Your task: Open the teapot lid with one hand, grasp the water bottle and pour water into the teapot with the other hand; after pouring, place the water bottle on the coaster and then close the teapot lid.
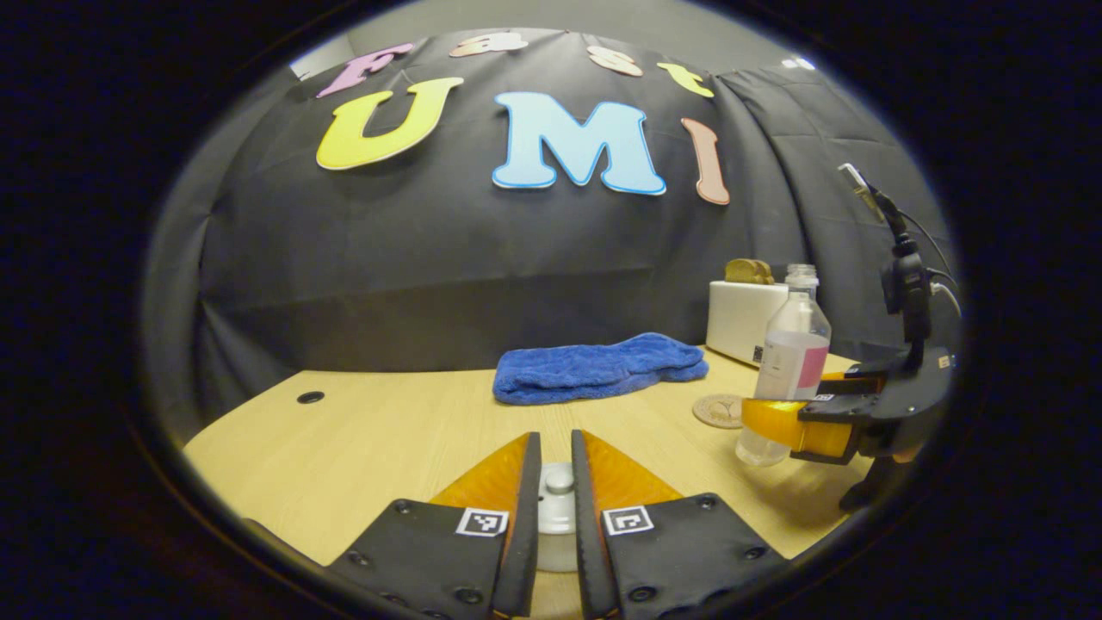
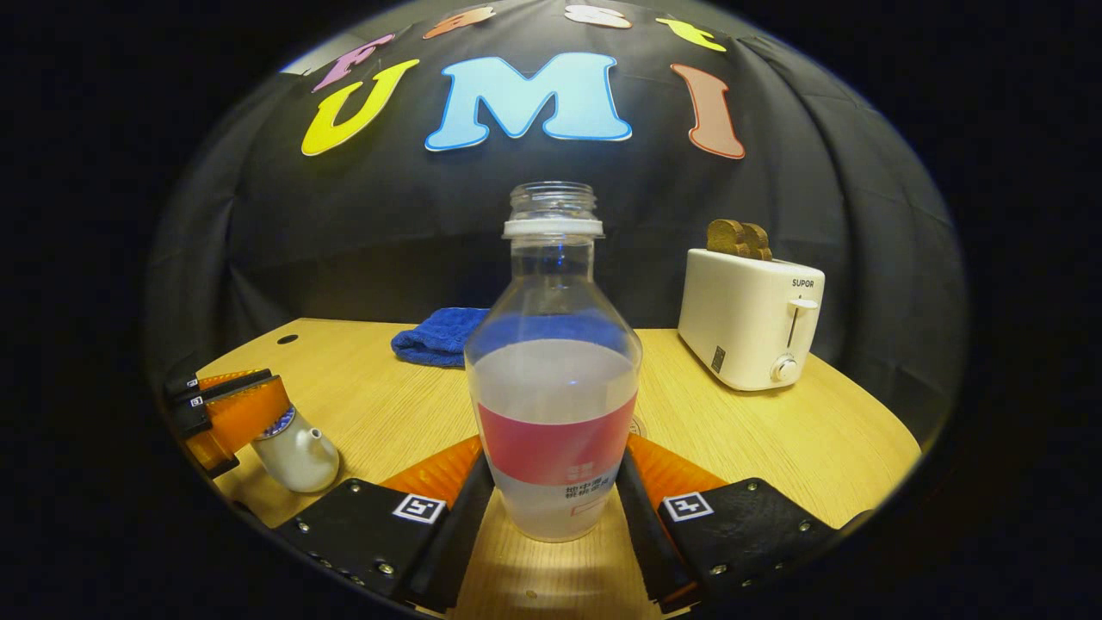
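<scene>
The table's (image 1: 362, 448) left half lies open; blue towel (image 1: 594, 368) and toaster (image 2: 751, 320) stand along its far edge.

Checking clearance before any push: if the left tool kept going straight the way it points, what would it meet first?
The teapot lid, already between the left tool's fingers. Beyond it, probably the blue towel; depth is unclear.

Soft overhead light is falling evenly on the pale counter (image 1: 387, 439), while the backdrop is staying dim. The water bottle (image 2: 553, 379) is casting a faint shadow toward 6 o'clock. Fisheye distortion is bending every edge, and the rims are darkening. Focus is holding sharp centrally.
</scene>
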`<state>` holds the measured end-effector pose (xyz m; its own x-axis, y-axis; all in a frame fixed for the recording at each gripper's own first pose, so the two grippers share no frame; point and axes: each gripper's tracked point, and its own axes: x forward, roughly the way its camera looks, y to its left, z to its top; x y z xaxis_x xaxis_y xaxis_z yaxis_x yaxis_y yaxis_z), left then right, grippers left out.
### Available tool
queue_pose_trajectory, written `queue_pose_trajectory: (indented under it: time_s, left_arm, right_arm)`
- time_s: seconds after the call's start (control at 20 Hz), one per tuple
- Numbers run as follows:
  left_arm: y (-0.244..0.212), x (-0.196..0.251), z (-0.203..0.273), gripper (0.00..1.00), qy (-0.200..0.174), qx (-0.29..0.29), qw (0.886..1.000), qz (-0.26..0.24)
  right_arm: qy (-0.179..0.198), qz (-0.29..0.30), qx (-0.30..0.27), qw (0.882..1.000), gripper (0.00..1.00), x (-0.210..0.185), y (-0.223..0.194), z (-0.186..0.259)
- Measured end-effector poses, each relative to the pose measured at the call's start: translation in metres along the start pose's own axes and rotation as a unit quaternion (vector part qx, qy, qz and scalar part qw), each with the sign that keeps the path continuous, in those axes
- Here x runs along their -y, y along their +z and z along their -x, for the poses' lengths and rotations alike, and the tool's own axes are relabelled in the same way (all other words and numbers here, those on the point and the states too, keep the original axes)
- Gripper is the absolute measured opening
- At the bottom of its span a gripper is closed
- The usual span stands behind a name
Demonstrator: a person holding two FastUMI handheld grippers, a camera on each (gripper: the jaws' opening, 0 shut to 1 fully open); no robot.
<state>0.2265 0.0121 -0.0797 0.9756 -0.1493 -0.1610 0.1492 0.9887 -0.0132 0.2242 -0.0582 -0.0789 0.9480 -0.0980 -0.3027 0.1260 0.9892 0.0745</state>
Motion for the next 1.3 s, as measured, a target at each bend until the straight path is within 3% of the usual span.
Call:
queue_pose_trajectory:
  time_s: [0.05,0.15,0.7,0.75,0.8,0.85,0.9,1.3]
  left_arm:
    - [0.001,0.000,0.000,0.18,-0.002,0.001,1.000,0.002]
    - [-0.001,0.001,0.003,0.14,-0.005,0.000,1.000,0.002]
    - [0.018,-0.004,0.013,0.18,-0.009,0.045,0.999,0.030]
    - [0.024,-0.005,0.016,0.14,-0.008,0.053,0.998,0.033]
    - [0.028,-0.007,0.018,0.18,-0.009,0.063,0.997,0.038]
    - [0.034,-0.008,0.021,0.14,-0.010,0.073,0.996,0.045]
    - [0.038,-0.011,0.024,0.18,-0.010,0.082,0.995,0.051]
    - [0.041,-0.066,0.031,0.14,0.033,0.089,0.992,0.079]
  right_arm:
    - [-0.003,-0.001,-0.002,1.000,0.77,0.001,0.000,-0.001]
    - [-0.009,-0.002,-0.002,1.000,0.77,0.002,0.000,-0.001]
    - [-0.015,-0.013,0.005,1.000,0.75,0.004,0.001,0.004]
    - [-0.016,-0.015,0.007,1.000,0.75,0.004,0.001,0.005]
    - [-0.017,-0.016,0.008,1.000,0.75,0.005,0.002,0.004]
    - [-0.015,-0.016,0.008,1.000,0.75,0.004,0.001,0.005]
    - [-0.013,-0.015,0.010,1.000,0.75,0.002,0.002,0.005]
    - [-0.013,0.011,0.021,1.000,0.75,-0.004,0.003,0.010]
